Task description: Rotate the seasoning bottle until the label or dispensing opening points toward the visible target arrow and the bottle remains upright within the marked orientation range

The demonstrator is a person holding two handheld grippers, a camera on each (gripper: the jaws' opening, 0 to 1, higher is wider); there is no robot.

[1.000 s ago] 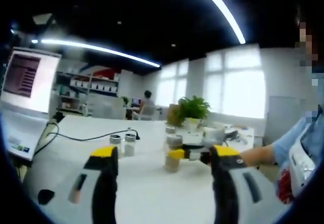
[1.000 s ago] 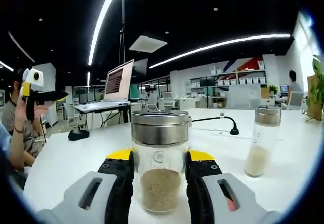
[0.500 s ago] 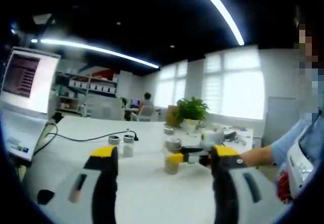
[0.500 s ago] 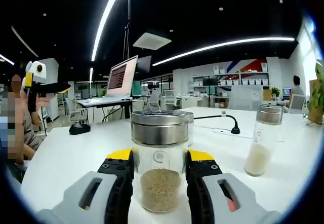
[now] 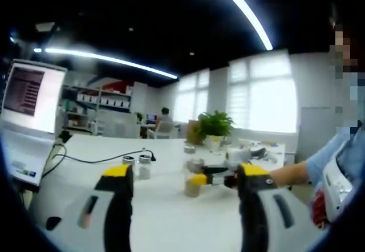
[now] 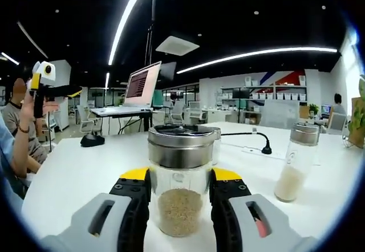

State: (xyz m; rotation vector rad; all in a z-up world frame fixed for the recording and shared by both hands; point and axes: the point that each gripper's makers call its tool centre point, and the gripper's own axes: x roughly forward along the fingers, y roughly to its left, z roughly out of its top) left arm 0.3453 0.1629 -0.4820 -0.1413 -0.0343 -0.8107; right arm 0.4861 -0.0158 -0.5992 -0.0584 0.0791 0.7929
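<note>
The seasoning bottle [image 6: 179, 200] is a clear glass jar with a steel lid and tan granules inside. It stands upright on the white table [image 6: 80, 178]. My right gripper [image 6: 179, 185] is shut on the bottle, one yellow-tipped jaw pressing each side of the glass. In the left gripper view the same bottle [image 5: 191, 188] is small and farther off, with the right gripper [image 5: 201, 179] reaching it from the right. My left gripper [image 5: 183, 173] is held above the table, open, with nothing between its jaws. A raised hand holds the left gripper [image 6: 48, 86] at the far left of the right gripper view.
A tall bottle of white powder [image 6: 293, 161] stands to the right of the held one. Two small bottles [image 5: 137, 165] sit by a black cable [image 5: 91, 159]. A laptop [image 5: 25, 115], a mouse [image 6: 91, 141], a potted plant [image 5: 214, 125] and a seated person [image 5: 336, 166] surround the table.
Both views have drifted slightly. The right gripper stays shut on the bottle and the left stays open and raised. The bottle has not visibly turned.
</note>
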